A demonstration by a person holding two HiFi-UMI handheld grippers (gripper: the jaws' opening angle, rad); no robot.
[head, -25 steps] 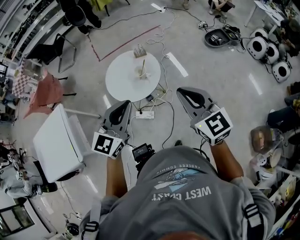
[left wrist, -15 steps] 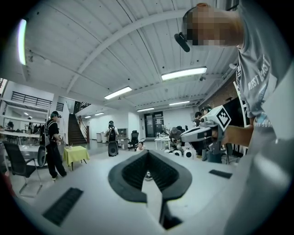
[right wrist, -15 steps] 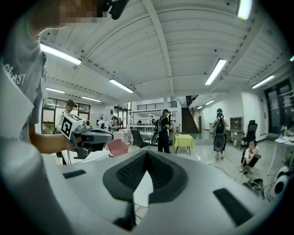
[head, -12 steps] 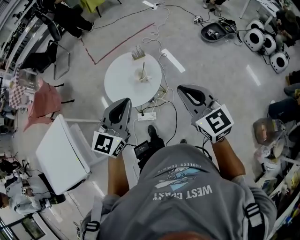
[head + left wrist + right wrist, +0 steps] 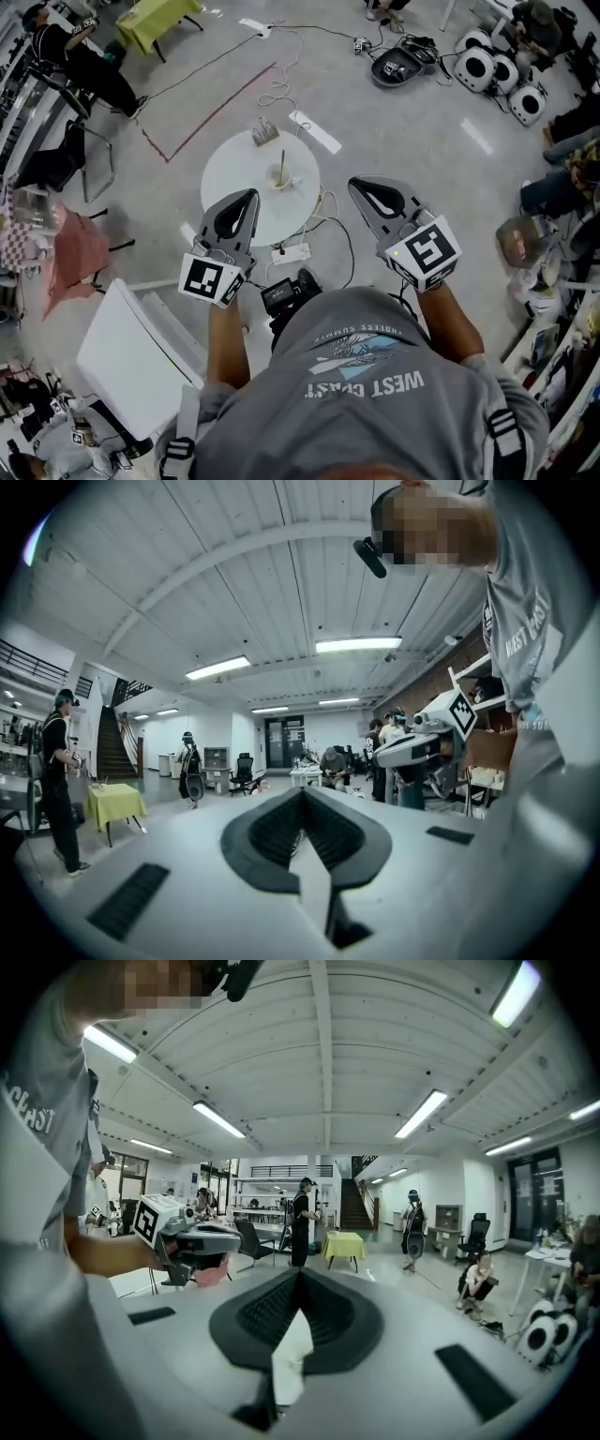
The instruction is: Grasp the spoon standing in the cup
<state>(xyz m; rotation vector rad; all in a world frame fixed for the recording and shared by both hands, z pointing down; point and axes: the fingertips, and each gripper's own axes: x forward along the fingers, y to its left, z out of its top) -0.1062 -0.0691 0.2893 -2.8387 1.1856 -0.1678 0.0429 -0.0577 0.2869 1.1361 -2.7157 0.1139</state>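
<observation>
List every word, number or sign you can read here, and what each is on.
"WEST COAST": on the person's grey T-shirt, upside down in the head view.
"ENDLESS SUMMER": smaller curved line above it on that shirt, barely legible.
No words on the marker cubes of the left gripper and right gripper: only black-and-white square patterns.
Everything else is too small to read.

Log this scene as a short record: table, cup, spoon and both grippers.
Table: round white table, ahead of the person
Cup: small pale cup, on the table
Spoon: slim spoon, standing in the cup, ungrasped
Left: left gripper, jaws shut, empty, away from the cup
Right: right gripper, jaws shut, empty, away from the cup
</observation>
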